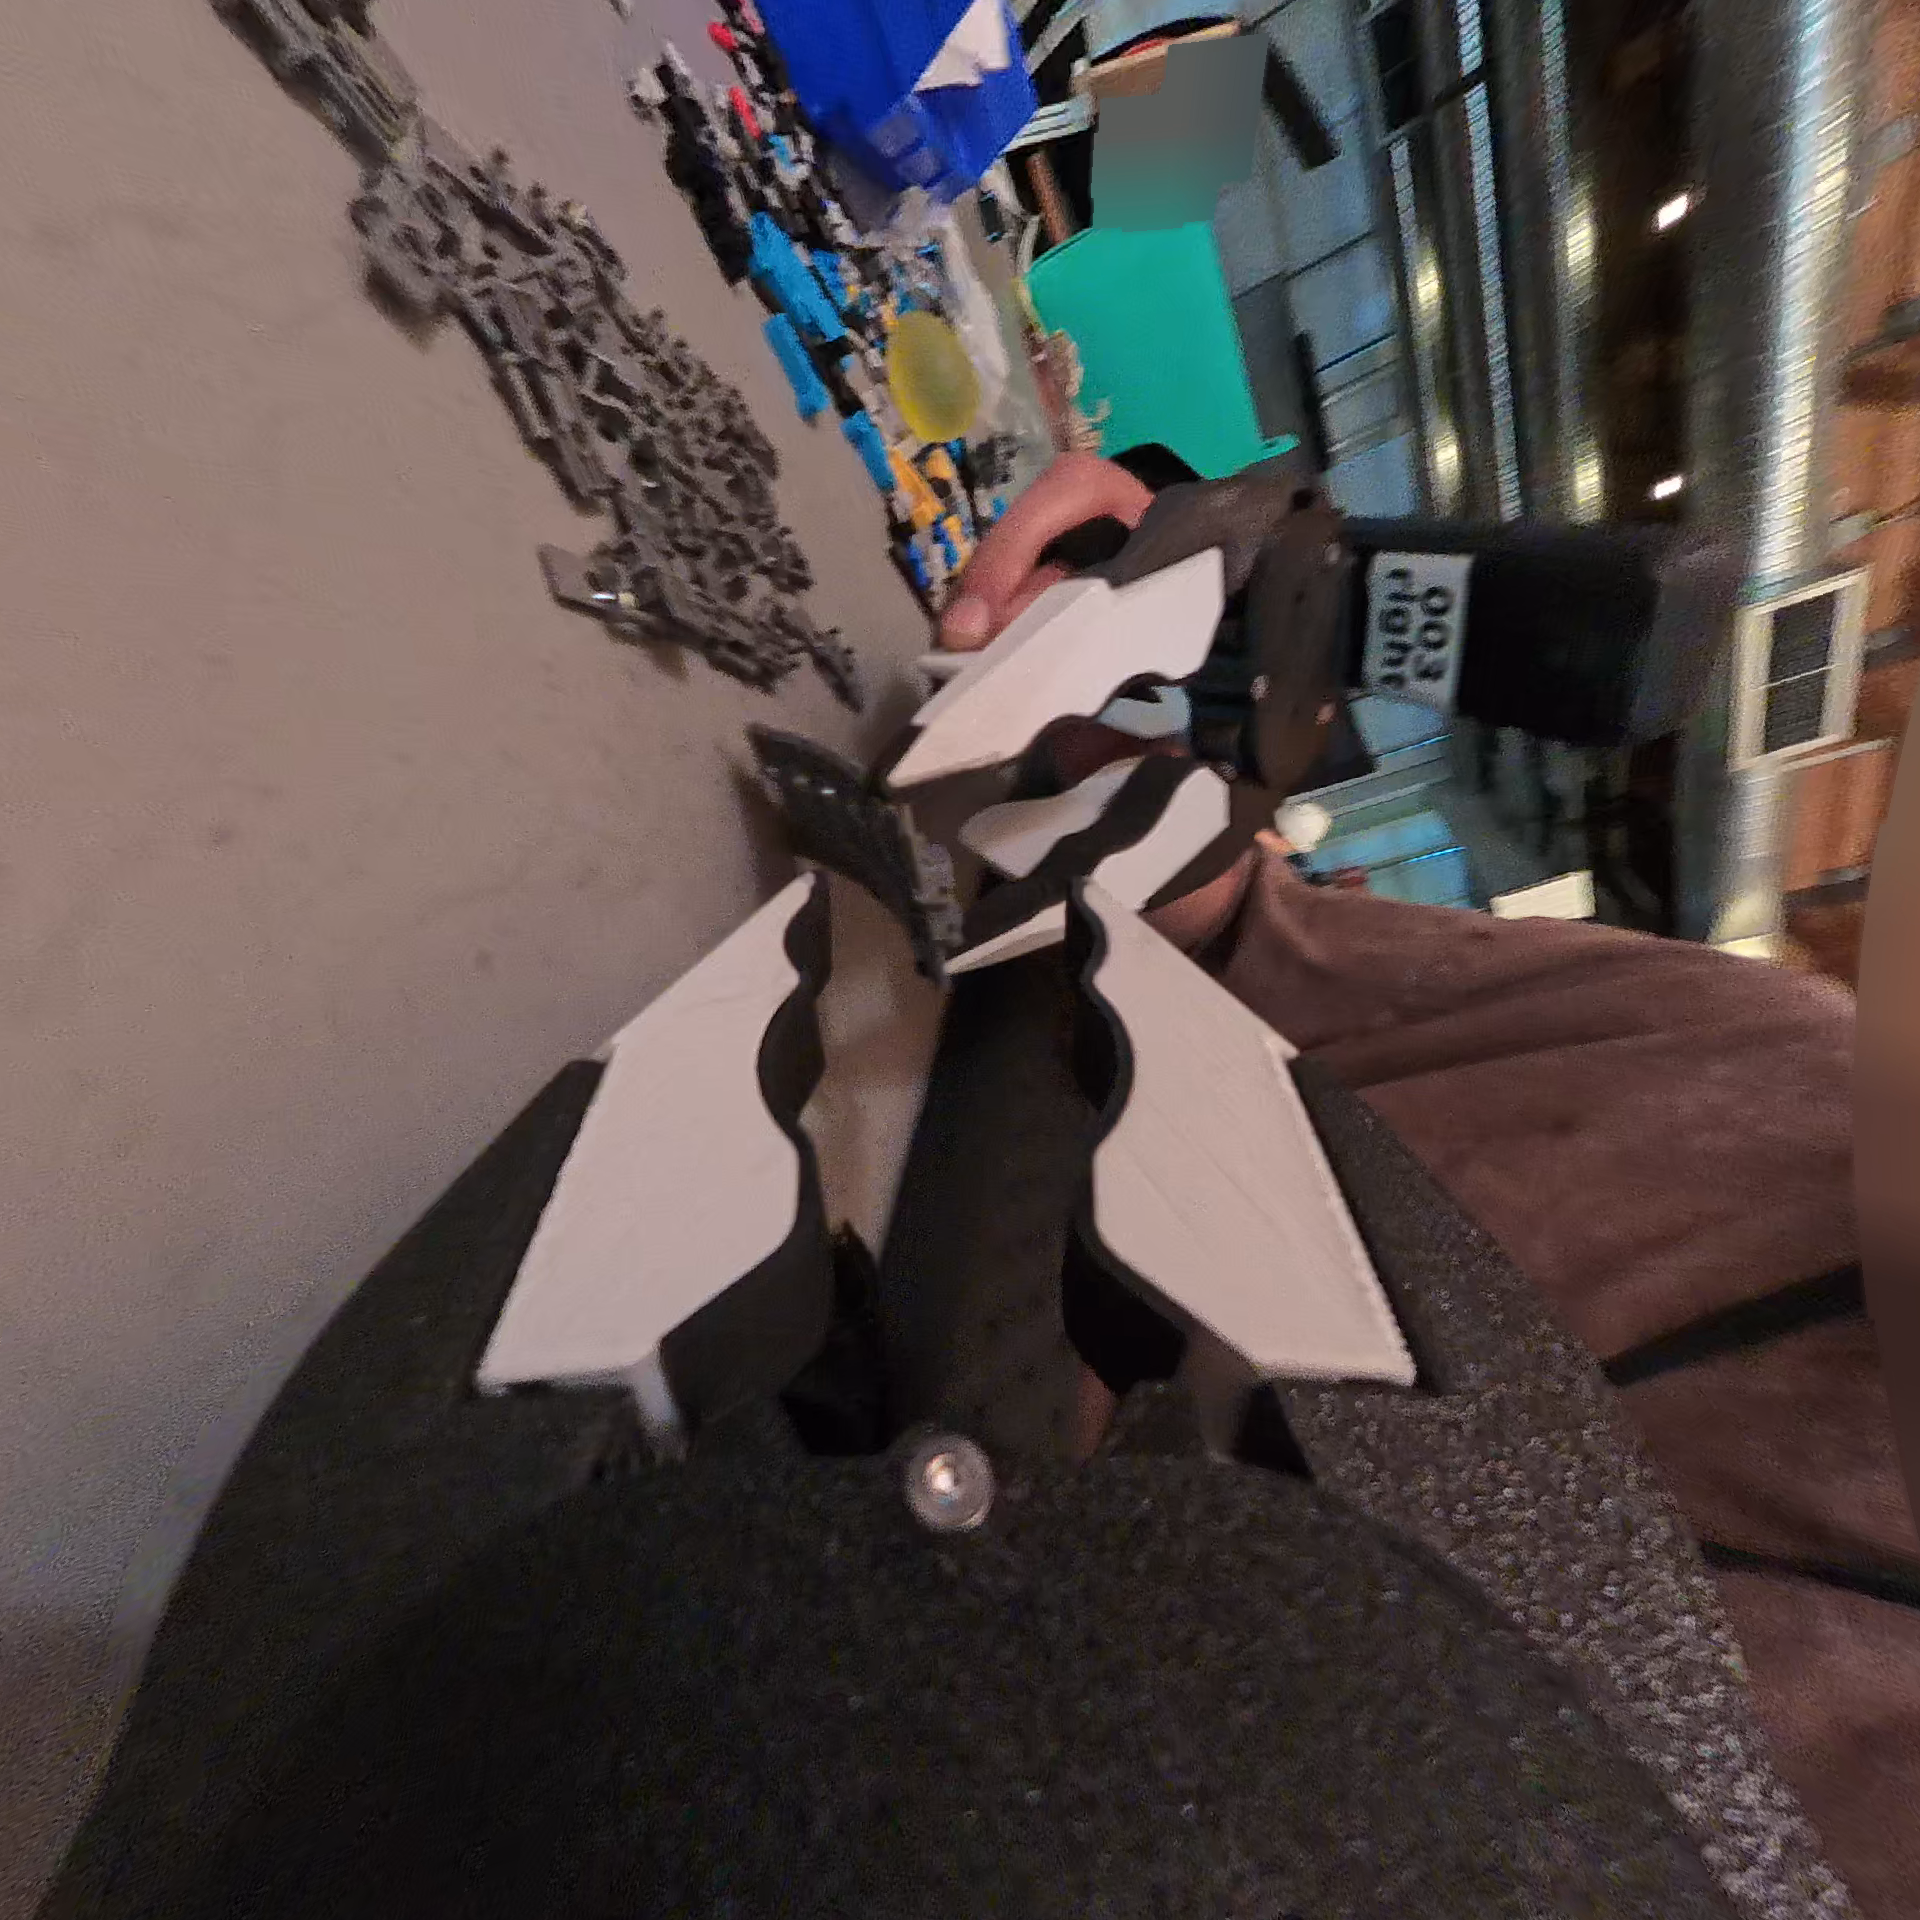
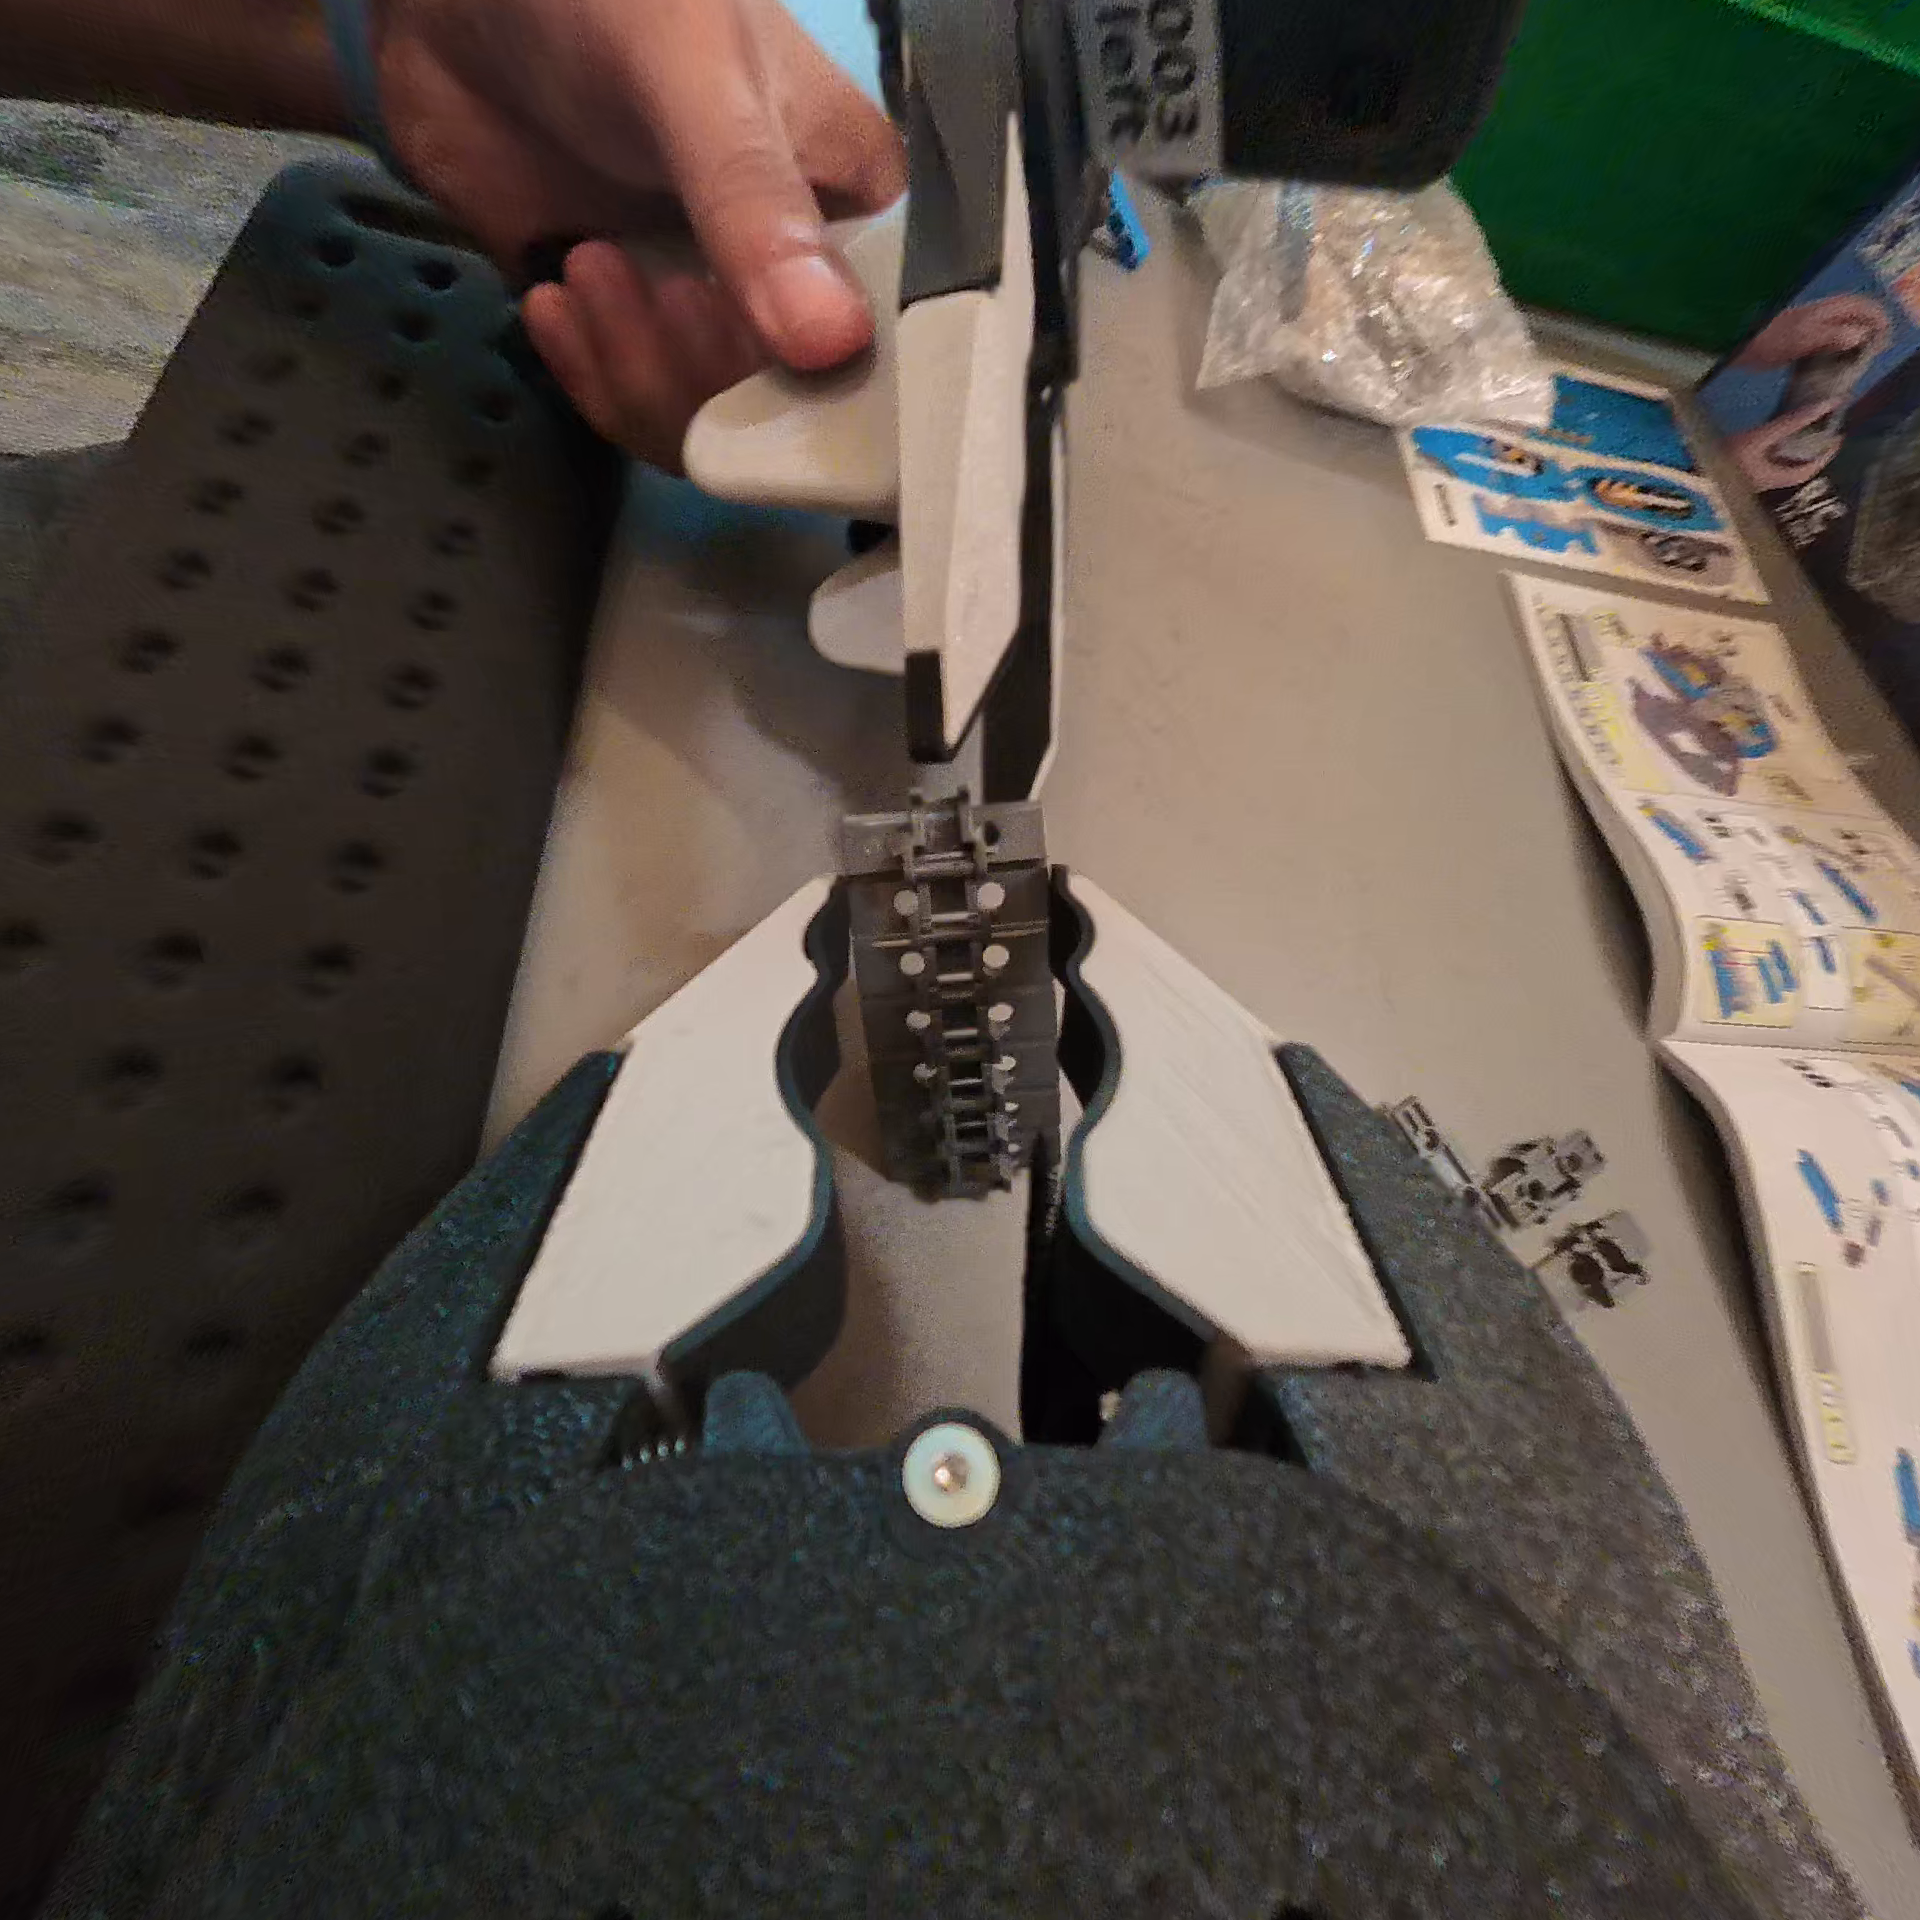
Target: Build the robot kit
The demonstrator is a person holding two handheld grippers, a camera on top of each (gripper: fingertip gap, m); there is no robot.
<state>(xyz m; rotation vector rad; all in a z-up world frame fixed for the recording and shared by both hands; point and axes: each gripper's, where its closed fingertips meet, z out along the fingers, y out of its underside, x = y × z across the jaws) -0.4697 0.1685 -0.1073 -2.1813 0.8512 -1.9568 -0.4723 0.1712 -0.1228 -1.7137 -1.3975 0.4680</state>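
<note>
Right gripper (image 2: 940, 997) clamped on grey track assembly (image 2: 948, 1023); left gripper (image 1: 940, 925) parted around its end (thin contact). Risk: links twisting apart over counter (image 2: 1247, 727).

The two grippers meet nose to nose above the table (image 2: 1299, 831), so no room is left between them. The right gripper (image 2: 951, 904) clamps a gray tread strip (image 2: 951, 997), and the left gripper (image 2: 977, 727) touches its far end. Along the table's right edge lie an open booklet (image 2: 1766, 935) and small gray bits (image 2: 1538, 1195). A big pile of gray bricks (image 1: 582, 395) fills the middle. Bare table lies between.
</note>
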